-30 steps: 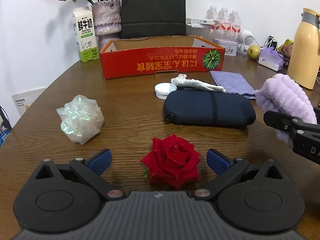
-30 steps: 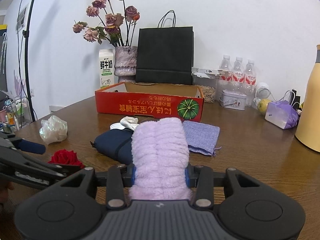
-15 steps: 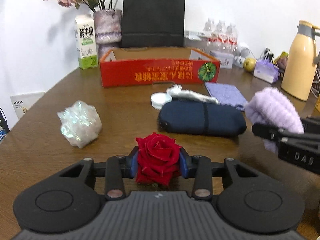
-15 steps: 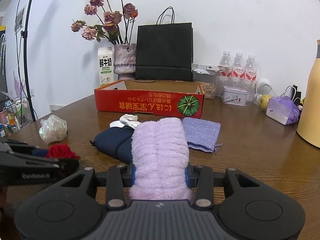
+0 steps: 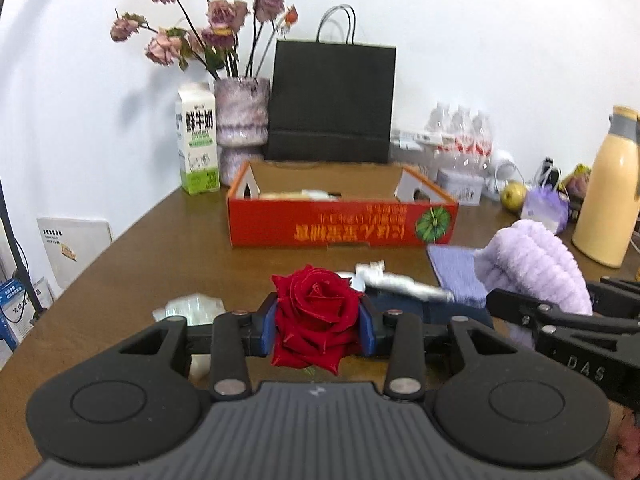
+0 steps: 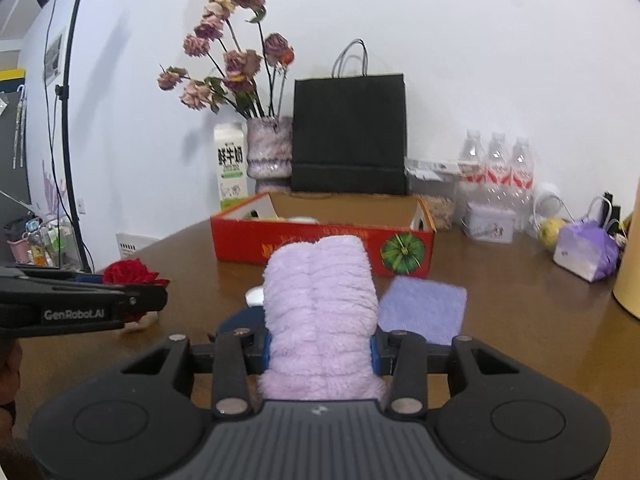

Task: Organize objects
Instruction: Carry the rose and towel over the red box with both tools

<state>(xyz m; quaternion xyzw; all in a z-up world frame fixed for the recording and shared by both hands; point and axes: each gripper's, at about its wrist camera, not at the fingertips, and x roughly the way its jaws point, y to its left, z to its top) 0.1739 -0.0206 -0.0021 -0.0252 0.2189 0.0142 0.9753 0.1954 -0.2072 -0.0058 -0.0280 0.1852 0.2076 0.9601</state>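
1. Two hand-held grippers are loaded. The left hand-held gripper pinches a red fabric rose head between its blue pads, clear of the brown wooden tabletop.
2. The right hand-held gripper clamps a fluffy lilac plush roll at its near end; the rest of the roll projects forward past the pads.
3. The likely destination is the open red cardboard box with a green pumpkin print, at the far edge of the tabletop in front of a black paper bag. Some pale contents show inside it; they cannot be identified.
4. Handling, rose: judged light and soft, with petals that crush or shed easily. The pads bear on the sides of the bloom, which bulges slightly. Grip no harder than needed to hold it.
5. Handling, plush roll: judged light, compressible and non-slippery. The free end may droop or unroll. Hold across the middle of the bundle where possible.
6. Items on the tabletop near its centre: a navy zip pouch, a lilac woven cloth, a white crumpled item and a clear crinkled plastic ball.
7. Risk: the two loads are side by side, just apart. Keep them apart over the box.
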